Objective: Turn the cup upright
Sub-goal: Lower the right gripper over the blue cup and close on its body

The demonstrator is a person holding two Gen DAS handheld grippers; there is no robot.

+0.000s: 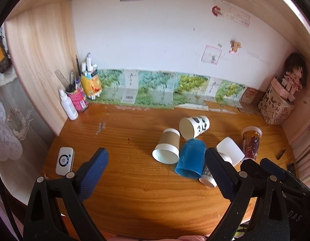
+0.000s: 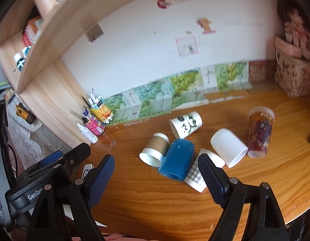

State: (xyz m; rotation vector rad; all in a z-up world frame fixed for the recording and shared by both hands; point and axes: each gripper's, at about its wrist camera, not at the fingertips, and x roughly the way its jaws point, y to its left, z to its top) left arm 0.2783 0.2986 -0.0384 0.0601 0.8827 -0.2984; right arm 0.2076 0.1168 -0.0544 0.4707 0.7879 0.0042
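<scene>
Both grippers are hovering over the wooden counter (image 1: 118, 196), nr its front edge. Left gripper (image 1: 157, 172): fingers spread wide, gripping nothing. Right gripper (image 2: 156, 177): same, fingers apart w/ nothing between them.

Cups are lying in a cluster mid-counter, right of centre. Blue cup (image 1: 191, 158) is standing mouth-down, tilted a bit, leaning against its neighbours. Brown-sleeved paper cup (image 1: 168, 145) is lying on its side just left of it, touching, mouth facing the cameras. Panda-print white cup (image 1: 194, 126) is lying on its side behind those two, base toward the left cam. Plain white cup (image 2: 229, 147) is lying on its side to the right, mouth pointing front-right. Checked cup (image 2: 195, 173) is lying partly under the blue and white ones, right finger partly hiding it. Printed clear tumbler (image 2: 260, 133) is sitting at far right, beside the white cup; can't tell which way up.

Back-left corner: white spray bottle (image 1: 68, 105) and pen pots (image 1: 77, 98). White remote-like device (image 1: 64, 160) is lying nr the left fingers.
</scene>
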